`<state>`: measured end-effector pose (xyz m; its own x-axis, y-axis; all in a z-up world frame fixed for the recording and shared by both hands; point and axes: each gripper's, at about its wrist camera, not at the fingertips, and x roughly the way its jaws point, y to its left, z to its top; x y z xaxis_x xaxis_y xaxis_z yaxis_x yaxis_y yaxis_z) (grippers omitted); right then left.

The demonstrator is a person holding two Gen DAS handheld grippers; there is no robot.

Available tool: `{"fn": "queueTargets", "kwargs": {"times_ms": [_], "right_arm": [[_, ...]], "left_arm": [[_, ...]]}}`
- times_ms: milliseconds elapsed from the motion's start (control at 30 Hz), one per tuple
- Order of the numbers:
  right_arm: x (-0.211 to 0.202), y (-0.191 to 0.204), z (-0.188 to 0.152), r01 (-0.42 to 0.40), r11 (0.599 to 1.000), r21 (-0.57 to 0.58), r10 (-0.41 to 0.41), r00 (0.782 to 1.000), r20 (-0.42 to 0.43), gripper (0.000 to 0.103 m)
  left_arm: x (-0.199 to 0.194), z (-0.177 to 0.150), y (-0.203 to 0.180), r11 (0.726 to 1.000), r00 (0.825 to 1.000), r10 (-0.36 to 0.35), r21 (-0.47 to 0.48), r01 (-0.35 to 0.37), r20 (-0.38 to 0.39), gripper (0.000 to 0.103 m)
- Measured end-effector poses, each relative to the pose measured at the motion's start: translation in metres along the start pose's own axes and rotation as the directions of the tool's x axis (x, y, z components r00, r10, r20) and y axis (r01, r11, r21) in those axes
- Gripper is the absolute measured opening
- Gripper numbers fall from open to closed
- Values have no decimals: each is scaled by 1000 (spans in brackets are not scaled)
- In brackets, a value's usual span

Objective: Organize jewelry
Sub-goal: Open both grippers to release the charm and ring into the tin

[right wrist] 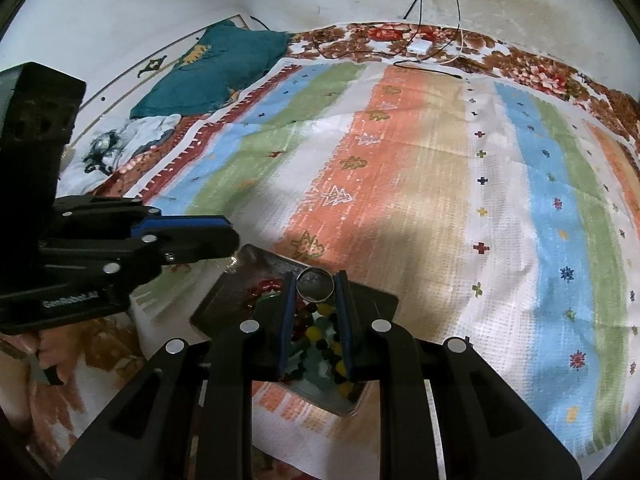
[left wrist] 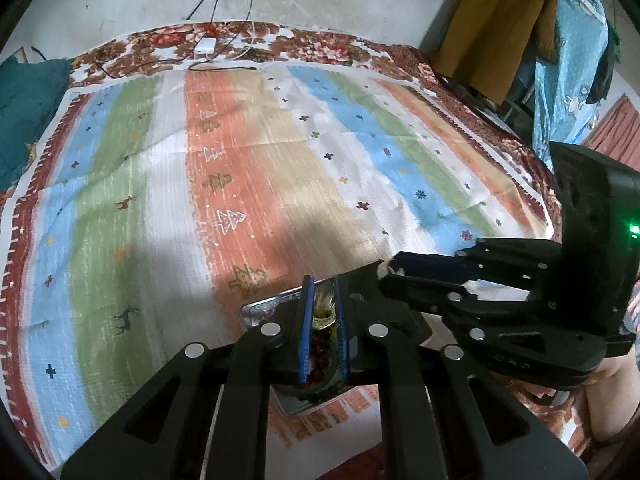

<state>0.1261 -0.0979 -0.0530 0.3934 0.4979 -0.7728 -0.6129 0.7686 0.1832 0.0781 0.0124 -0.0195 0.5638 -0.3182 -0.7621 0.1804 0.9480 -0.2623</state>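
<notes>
A shallow metal tray [right wrist: 224,296] lies on the striped cloth and holds several bead strings, red, yellow, green and dark [right wrist: 320,336]. My right gripper [right wrist: 315,285] is above the tray and shut on a silver ring [right wrist: 315,285], pinched at the fingertips. My left gripper [left wrist: 322,292] hovers over the same tray [left wrist: 260,310], its fingers narrowly apart around a yellowish piece [left wrist: 323,312]; red beads [left wrist: 318,354] show below between the pads. Each gripper shows in the other's view, the right one [left wrist: 390,270] and the left one [right wrist: 228,236].
The striped cloth [right wrist: 400,160] covers a bed with a floral sheet. A teal cushion [right wrist: 212,68], a white charger [right wrist: 420,46] with cables lie at the far edge. Clothes hang at the right [left wrist: 500,20]. The person's arm [left wrist: 608,400] is near right.
</notes>
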Motion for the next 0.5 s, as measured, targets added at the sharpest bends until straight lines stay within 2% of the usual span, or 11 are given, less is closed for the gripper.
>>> {"fn": "queueTargets", "kwargs": {"times_ms": [33, 67, 100, 133, 500], "right_arm": [[-1, -1, -1, -6, 1000, 2, 6, 1000, 0, 21], [-1, -2, -1, -10, 1000, 9, 10, 1000, 0, 27], [-2, -3, -2, -12, 1000, 17, 12, 1000, 1, 32], [-3, -4, -2, -10, 1000, 21, 10, 1000, 4, 41], [-19, -12, -10, 30, 998, 54, -32, 998, 45, 65]], "left_arm": [[0, 0, 1, 1000, 1000, 4, -1, -4, -2, 19], [0, -1, 2, 1000, 1000, 9, -4, -9, 0, 30], [0, -1, 2, 1000, 1000, 16, -7, -16, 3, 35], [0, -1, 3, 1000, 1000, 22, -10, -22, 3, 35], [-5, -12, 7, 999, 999, 38, -19, -38, 6, 57]]}}
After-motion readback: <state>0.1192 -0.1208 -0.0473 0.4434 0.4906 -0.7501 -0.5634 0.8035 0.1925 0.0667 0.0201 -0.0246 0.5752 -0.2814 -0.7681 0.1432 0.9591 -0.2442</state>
